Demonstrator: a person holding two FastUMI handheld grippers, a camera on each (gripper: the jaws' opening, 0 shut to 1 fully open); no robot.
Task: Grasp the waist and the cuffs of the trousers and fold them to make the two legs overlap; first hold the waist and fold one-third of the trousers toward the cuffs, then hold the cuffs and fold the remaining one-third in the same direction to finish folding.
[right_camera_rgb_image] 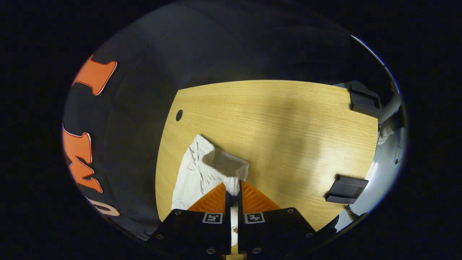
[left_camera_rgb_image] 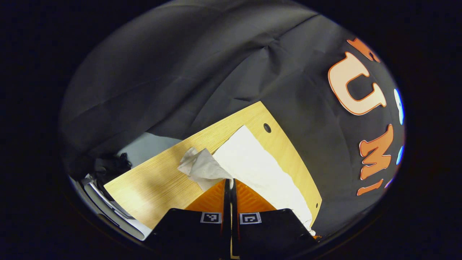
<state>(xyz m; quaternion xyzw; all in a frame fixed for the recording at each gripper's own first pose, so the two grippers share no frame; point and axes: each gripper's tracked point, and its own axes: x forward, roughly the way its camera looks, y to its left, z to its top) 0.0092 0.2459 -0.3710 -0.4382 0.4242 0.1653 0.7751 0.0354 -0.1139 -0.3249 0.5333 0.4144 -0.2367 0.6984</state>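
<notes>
Closest to my left gripper [left_camera_rgb_image: 231, 184] is a bunched corner of the trousers [left_camera_rgb_image: 252, 162], pinched between its two fingers, which are drawn together with only a sliver of cloth showing between them. From that pinch a crumpled flap lifts up and to the left, while the pale bulk of the garment runs off to the right and back toward me, lying flat on the tabletop [left_camera_rgb_image: 151, 184]. Ahead of the cloth I see a small dark hole [left_camera_rgb_image: 267, 127] in the wood.

My right gripper [right_camera_rgb_image: 232, 189] is likewise clamped on fabric: the gathered waist opening sits just ahead of its tips, and the rest of the trousers [right_camera_rgb_image: 191, 173] trails to the left of the fingers. To the right lies bare wood, then two dark clamps [right_camera_rgb_image: 345, 188] at the far edge.

I judge the cloth light, thin and limp; it will sag and crease rather than hold a line. It seems best held at the hem edges, both layers together, with both ends kept taut so the legs stack evenly.
</notes>
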